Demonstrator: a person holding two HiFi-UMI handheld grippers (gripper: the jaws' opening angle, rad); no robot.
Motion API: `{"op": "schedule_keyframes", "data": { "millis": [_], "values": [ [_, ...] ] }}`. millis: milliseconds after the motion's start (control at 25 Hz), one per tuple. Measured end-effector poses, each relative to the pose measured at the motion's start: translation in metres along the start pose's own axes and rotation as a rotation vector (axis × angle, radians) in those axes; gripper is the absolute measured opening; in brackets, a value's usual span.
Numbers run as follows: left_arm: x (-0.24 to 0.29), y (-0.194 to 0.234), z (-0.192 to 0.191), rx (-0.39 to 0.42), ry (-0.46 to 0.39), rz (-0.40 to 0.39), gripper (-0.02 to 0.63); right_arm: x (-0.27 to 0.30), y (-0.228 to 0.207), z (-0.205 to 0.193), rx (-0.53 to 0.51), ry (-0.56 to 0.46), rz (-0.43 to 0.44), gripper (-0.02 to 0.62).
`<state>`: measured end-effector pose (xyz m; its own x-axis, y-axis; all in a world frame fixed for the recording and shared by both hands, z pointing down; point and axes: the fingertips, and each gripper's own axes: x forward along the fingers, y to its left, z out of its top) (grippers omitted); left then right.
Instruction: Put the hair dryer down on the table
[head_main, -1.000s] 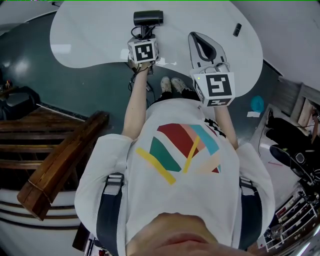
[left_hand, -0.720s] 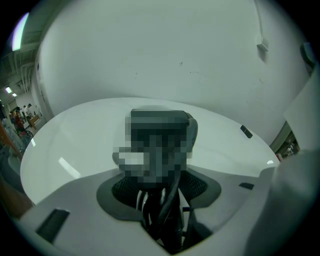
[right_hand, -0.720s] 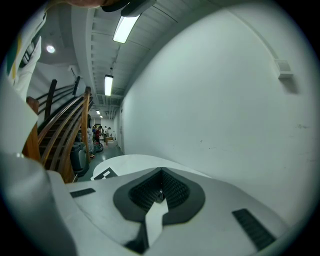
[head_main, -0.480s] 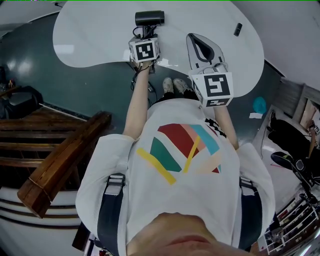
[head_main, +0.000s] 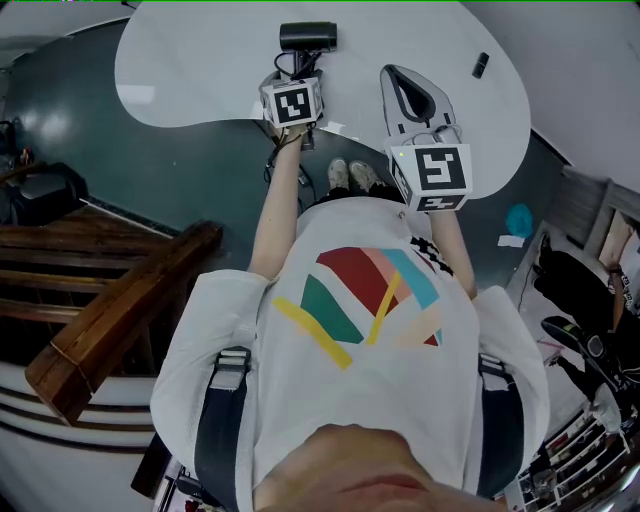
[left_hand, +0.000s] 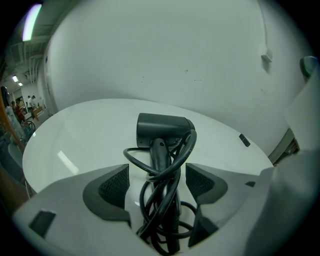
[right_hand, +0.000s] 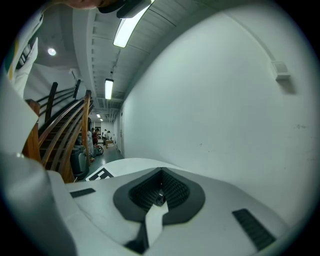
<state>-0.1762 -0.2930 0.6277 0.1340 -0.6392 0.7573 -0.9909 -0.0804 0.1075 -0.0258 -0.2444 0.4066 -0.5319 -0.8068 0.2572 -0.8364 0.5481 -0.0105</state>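
Observation:
The black hair dryer (head_main: 308, 37) lies on the white table (head_main: 190, 70) near its front edge, handle pointing toward me. In the left gripper view the dryer (left_hand: 162, 131) has its cord looped around the handle, which runs between the jaws. My left gripper (left_hand: 157, 186) is opening. Its dark pads (left_hand: 114, 186) stand apart on either side of the handle and do not press it. My right gripper (head_main: 412, 95) hovers over the table to the right of the dryer. Its jaws are shut, the pads (right_hand: 172, 192) meeting with nothing between them.
A small black object (head_main: 480, 64) lies on the table at the far right. A white wall rises just behind the table. A wooden stair rail (head_main: 120, 310) is at my left. Dark clutter (head_main: 580, 290) and a teal object (head_main: 516, 215) sit on the floor at right.
The whole head view has drifted slightly to the right. The left gripper stays at the dryer's handle and the right gripper holds its place beside it.

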Motion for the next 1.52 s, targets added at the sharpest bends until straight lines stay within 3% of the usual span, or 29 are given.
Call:
{"op": "schedule_keyframes", "data": {
  "millis": [160, 480, 880, 1160, 1320, 1520],
  "values": [
    [-0.010, 0.005, -0.004, -0.029, -0.001, 0.013, 0.334, 0.002, -0.002, 0.009, 0.008, -0.028, 0.006, 0.009],
    [-0.051, 0.011, 0.037, -0.005, -0.129, 0.028, 0.334, 0.014, 0.006, 0.032, -0.017, -0.085, 0.045, 0.009],
    [-0.148, 0.010, 0.122, 0.020, -0.444, 0.018, 0.325, 0.024, 0.018, 0.068, -0.050, -0.163, 0.070, 0.009],
    [-0.223, 0.004, 0.157, 0.066, -0.661, 0.089, 0.146, 0.023, 0.022, 0.088, -0.052, -0.214, 0.094, 0.009],
    [-0.260, 0.000, 0.159, 0.093, -0.738, 0.128, 0.039, 0.017, 0.030, 0.100, -0.066, -0.244, 0.106, 0.009],
    [-0.292, -0.013, 0.153, 0.129, -0.811, 0.118, 0.015, 0.007, 0.043, 0.107, -0.098, -0.275, 0.128, 0.009]
  ]
}}
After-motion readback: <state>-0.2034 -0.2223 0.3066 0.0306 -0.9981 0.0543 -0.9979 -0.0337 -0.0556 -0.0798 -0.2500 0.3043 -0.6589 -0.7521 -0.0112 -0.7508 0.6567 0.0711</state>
